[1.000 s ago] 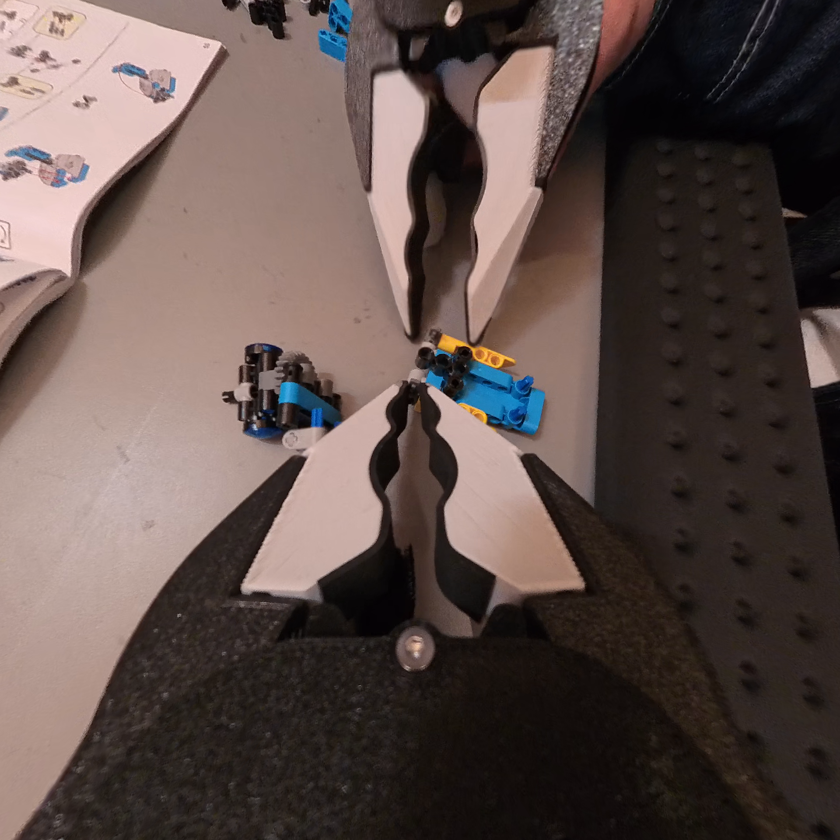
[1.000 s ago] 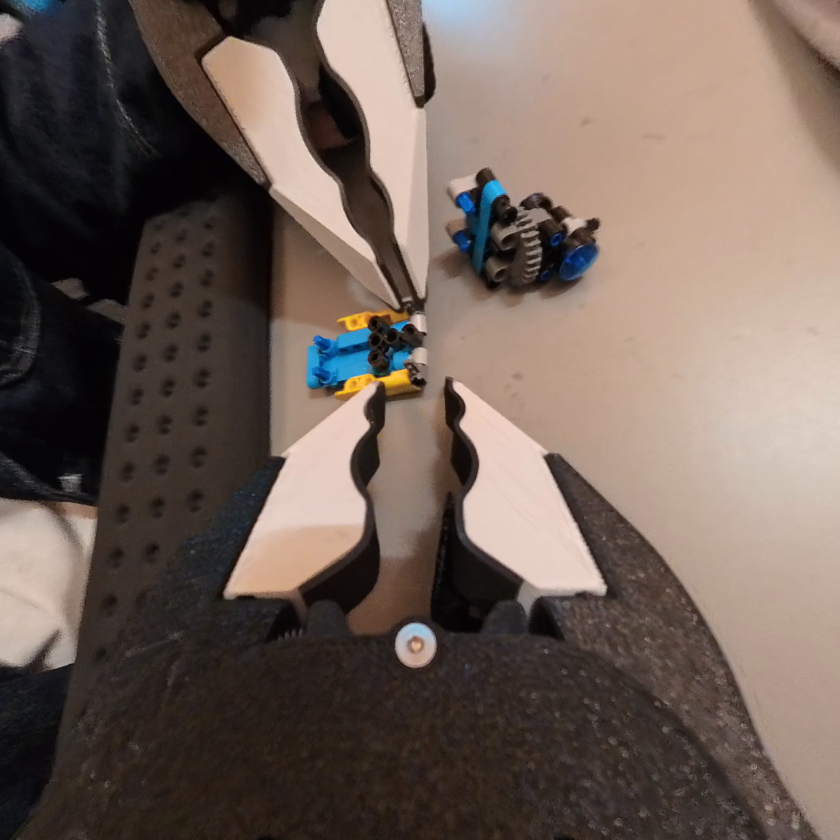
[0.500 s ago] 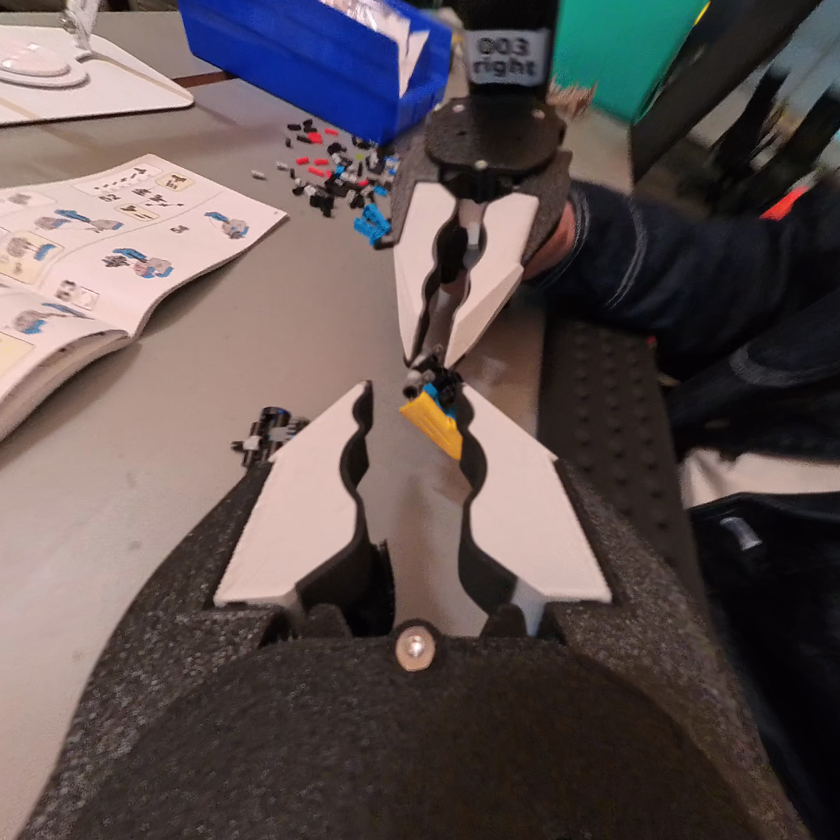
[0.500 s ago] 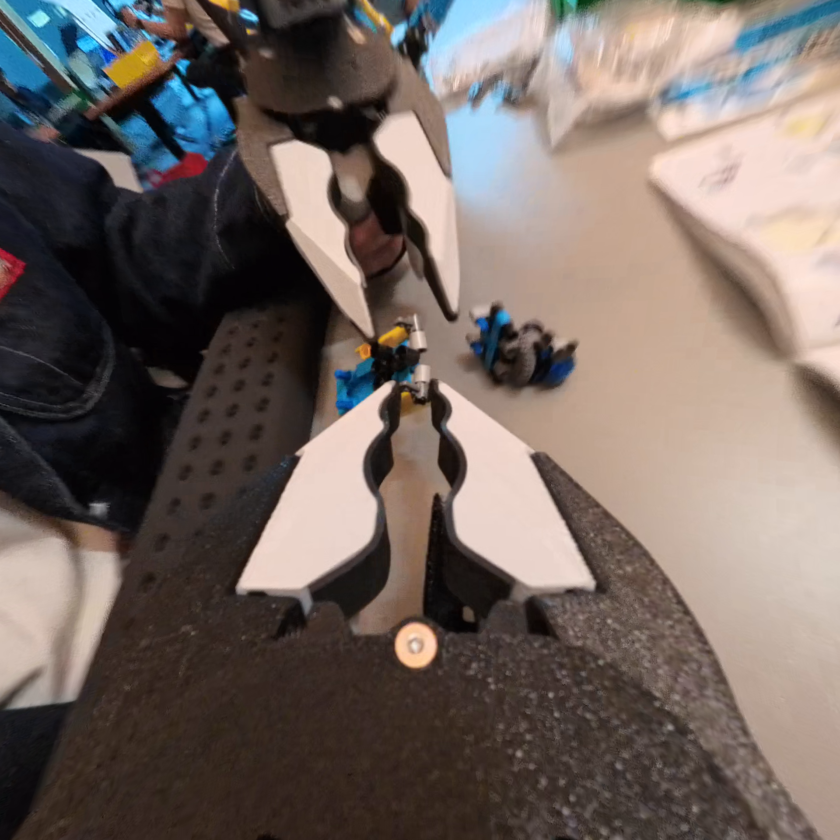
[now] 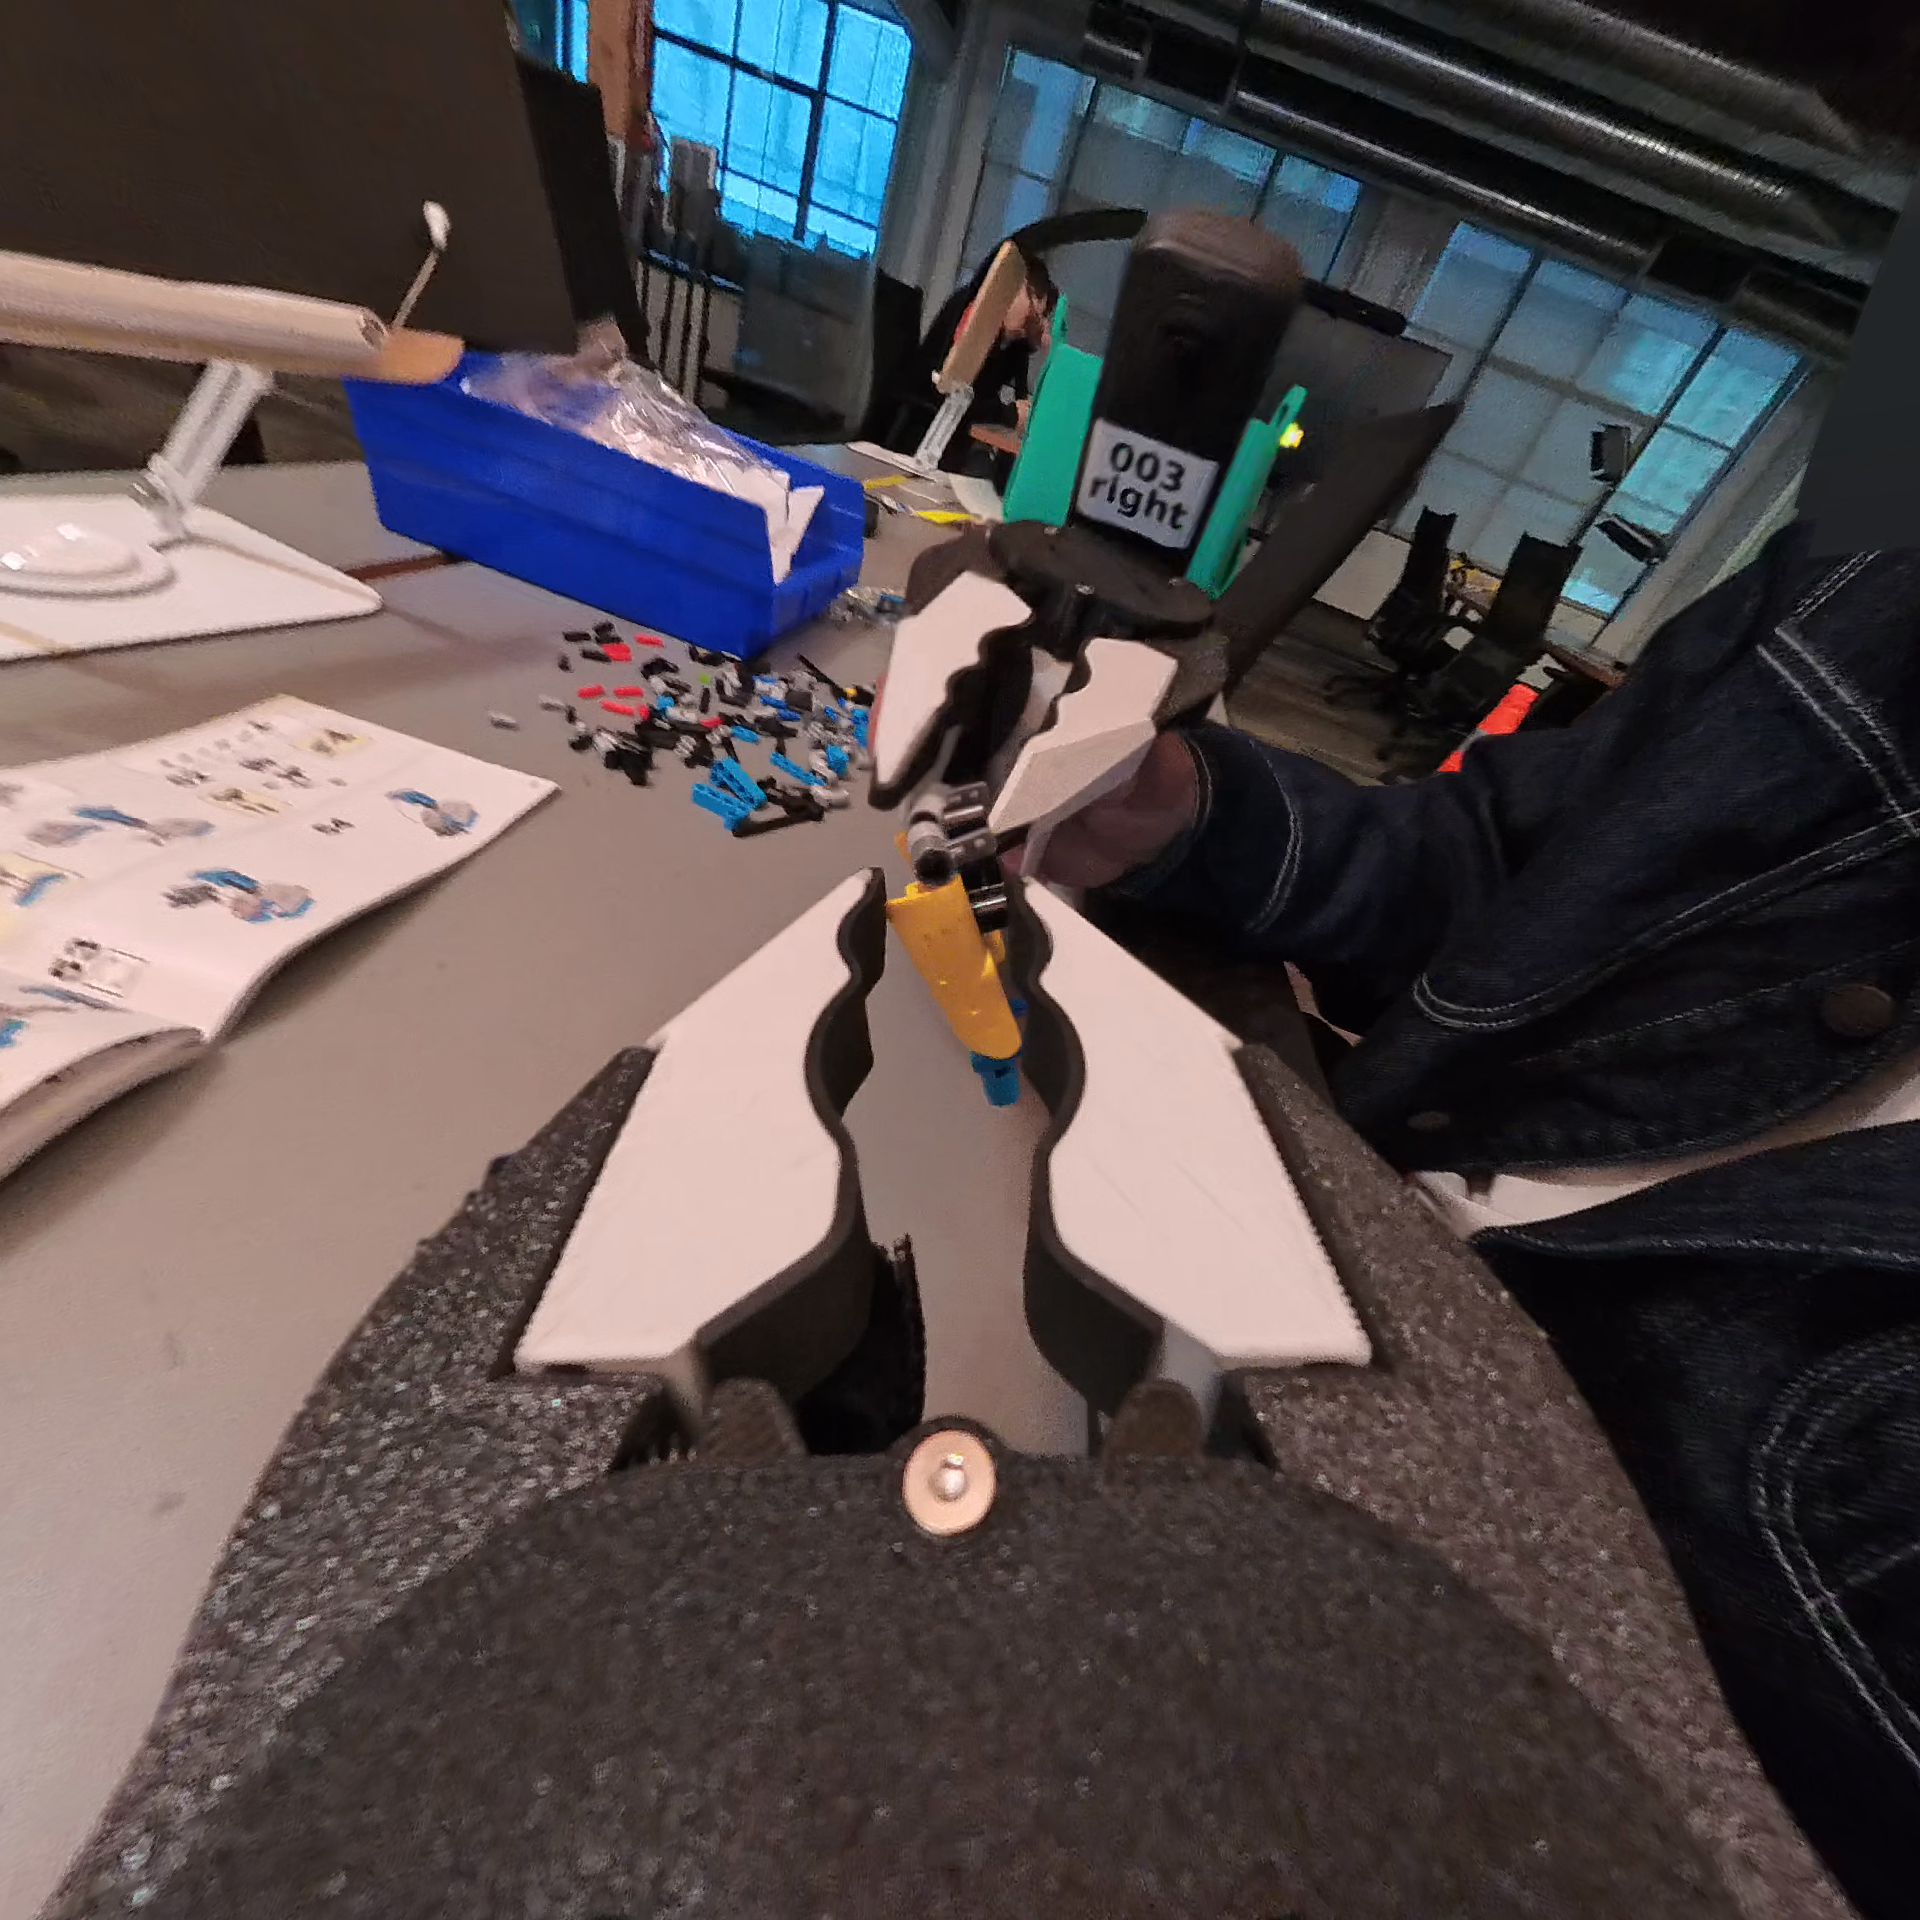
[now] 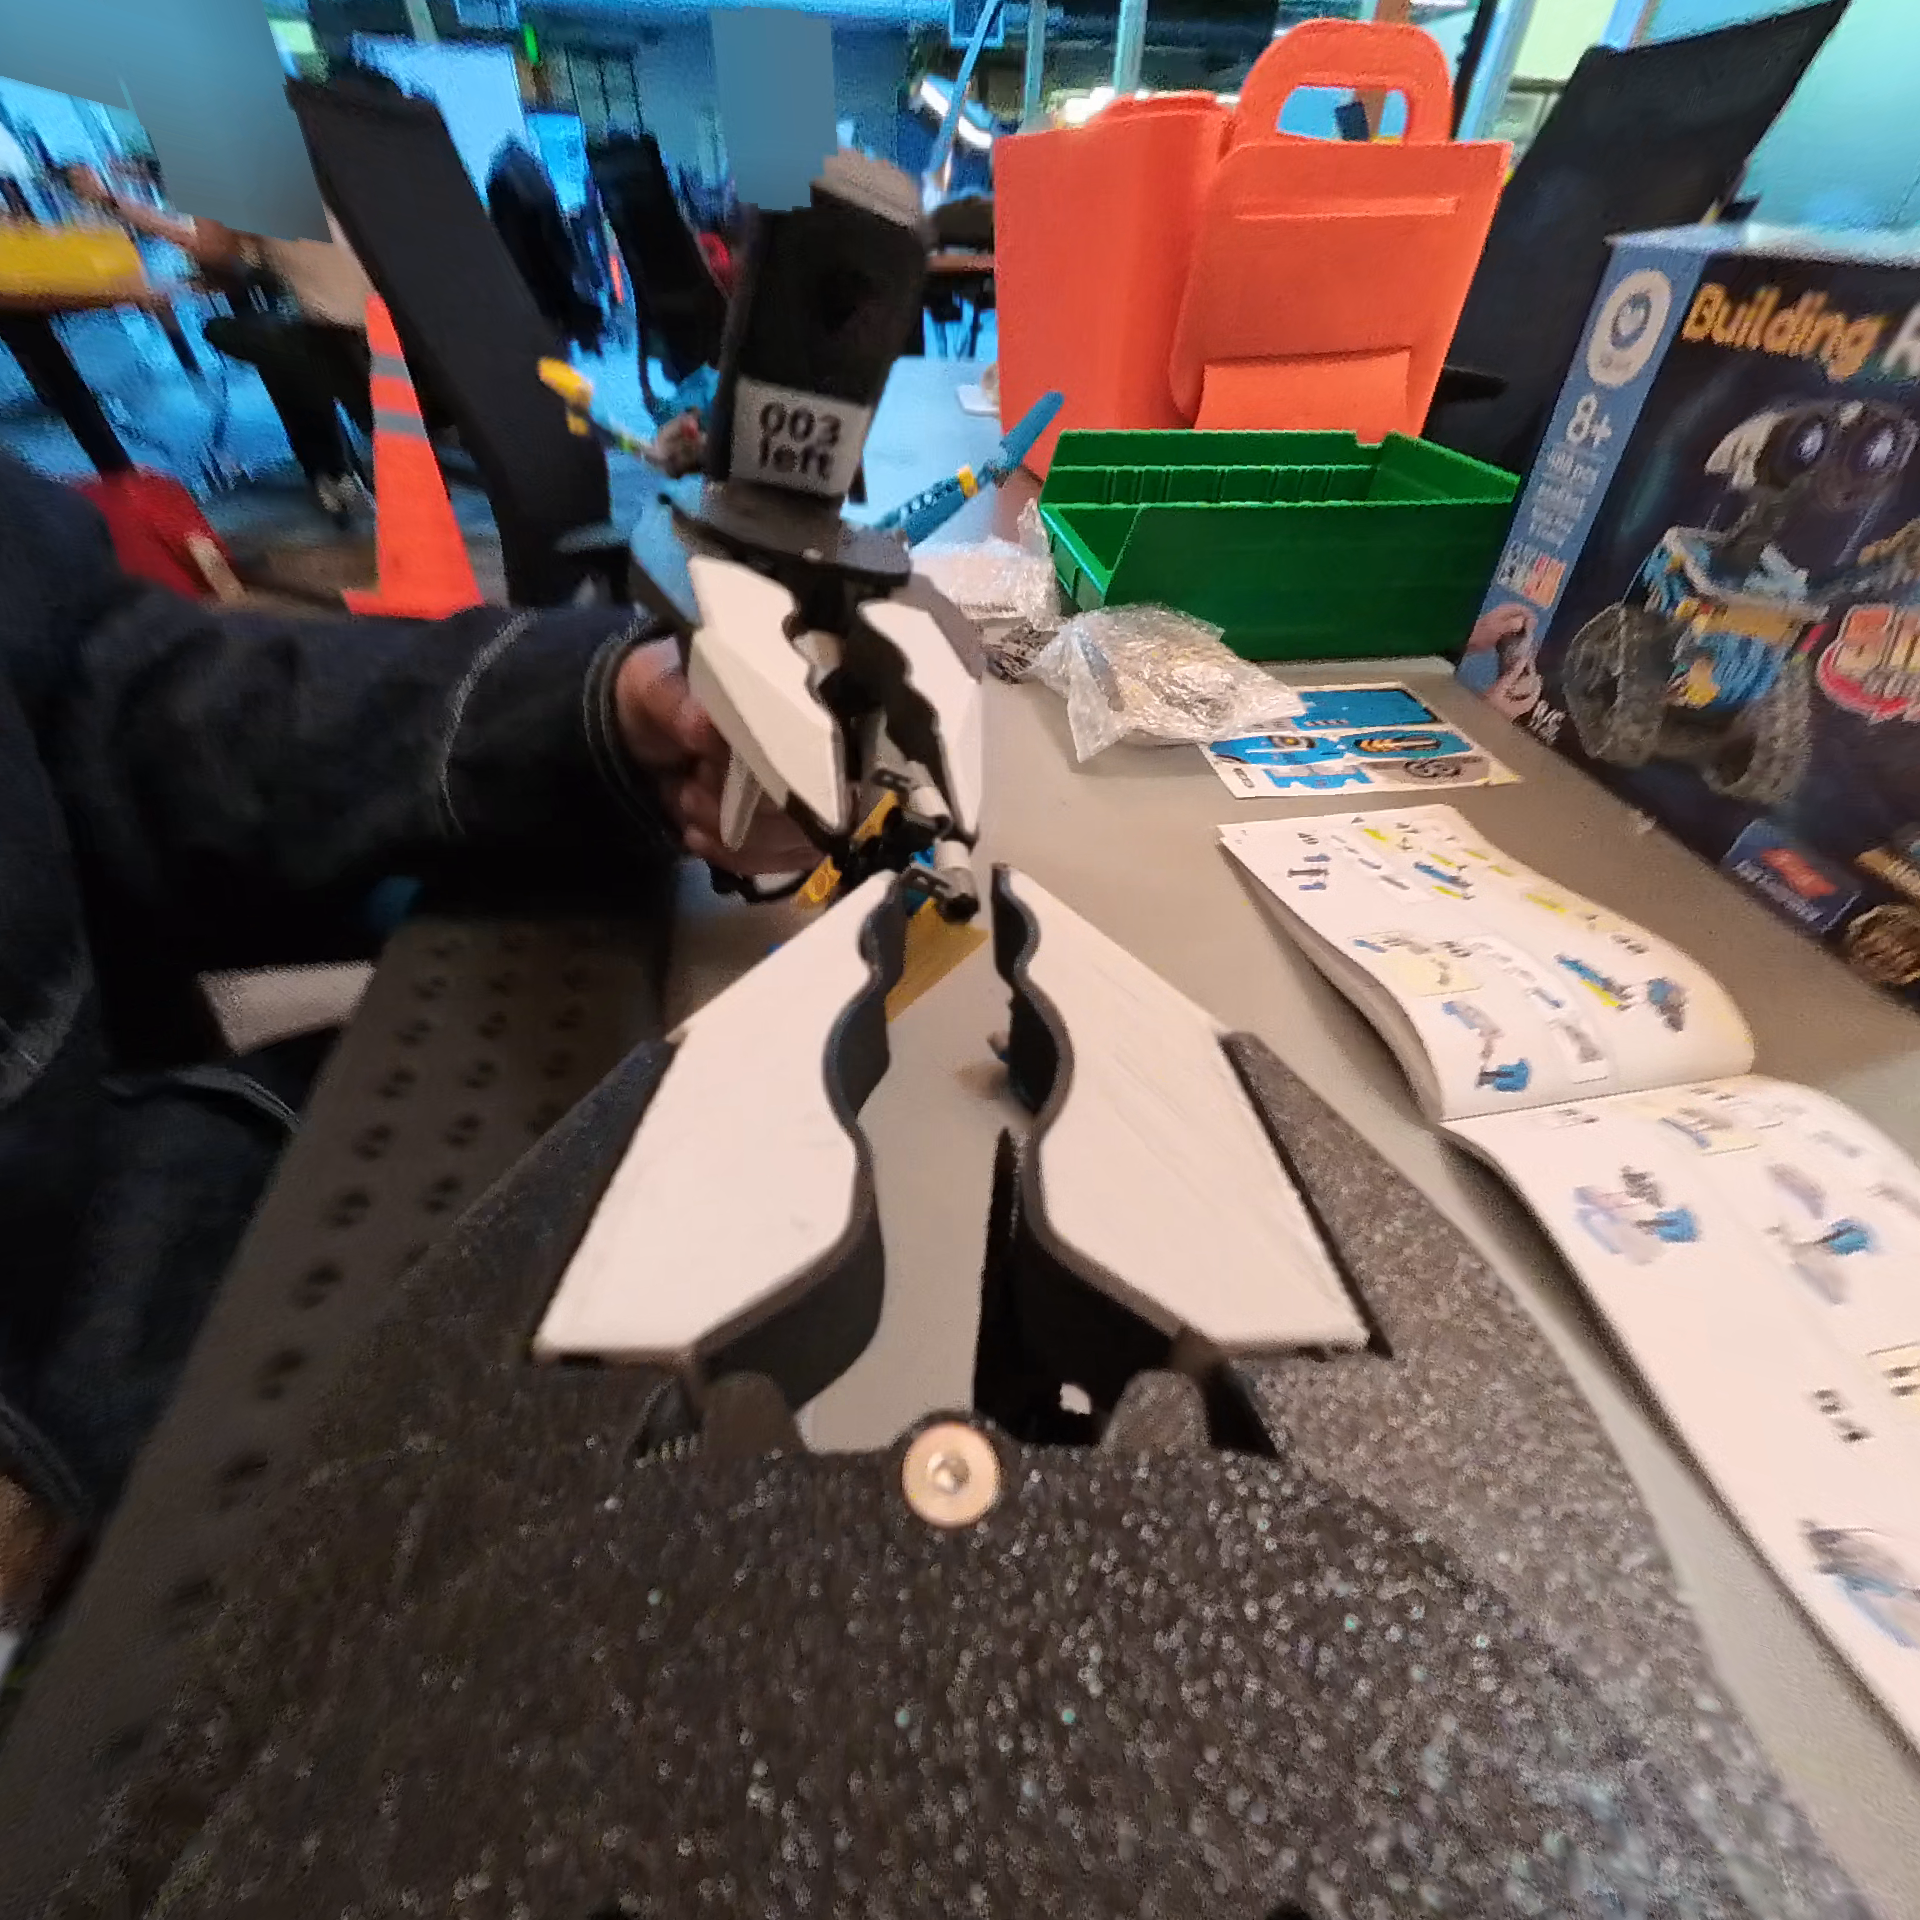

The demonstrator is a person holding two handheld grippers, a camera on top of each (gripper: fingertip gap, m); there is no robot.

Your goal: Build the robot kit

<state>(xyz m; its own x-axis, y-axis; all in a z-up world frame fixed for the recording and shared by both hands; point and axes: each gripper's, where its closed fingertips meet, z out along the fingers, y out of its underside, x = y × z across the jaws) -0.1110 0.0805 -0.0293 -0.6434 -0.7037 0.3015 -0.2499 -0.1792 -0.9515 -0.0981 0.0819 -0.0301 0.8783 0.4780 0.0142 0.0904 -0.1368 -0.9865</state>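
Note:
A small brick assembly (image 5: pixel 956 966) of yellow, blue and black parts is held in the air between both grippers. My left gripper (image 5: pixel 945 888) has its jaws closed onto the yellow part. My right gripper (image 5: pixel 951 810) faces it from the far side and grips the black and grey end. In the right wrist view my right gripper (image 6: pixel 945 878) pinches the grey and black end of the assembly (image 6: pixel 935 883), and the left gripper (image 6: pixel 904 826) holds it from behind. A hand in a dark denim sleeve (image 5: pixel 1455 831) holds each gripper.
On the grey table (image 5: pixel 520 987) are a blue bin (image 5: pixel 623 520), a pile of loose pieces (image 5: pixel 717 717), an open instruction booklet (image 6: pixel 1507 987), a green bin (image 6: pixel 1278 540), plastic bags (image 6: pixel 1143 675), a sticker sheet (image 6: pixel 1351 748) and the kit box (image 6: pixel 1714 571). A black dotted mat (image 6: pixel 416 1039) lies at the near edge. Both grippers' tips are close together, under 4 cm apart.
The assembly left the table: the right gripper lifted it, both grippers tilted up to level, and the left gripper opened, then closed on the yellow part. The second small assembly is out of view.

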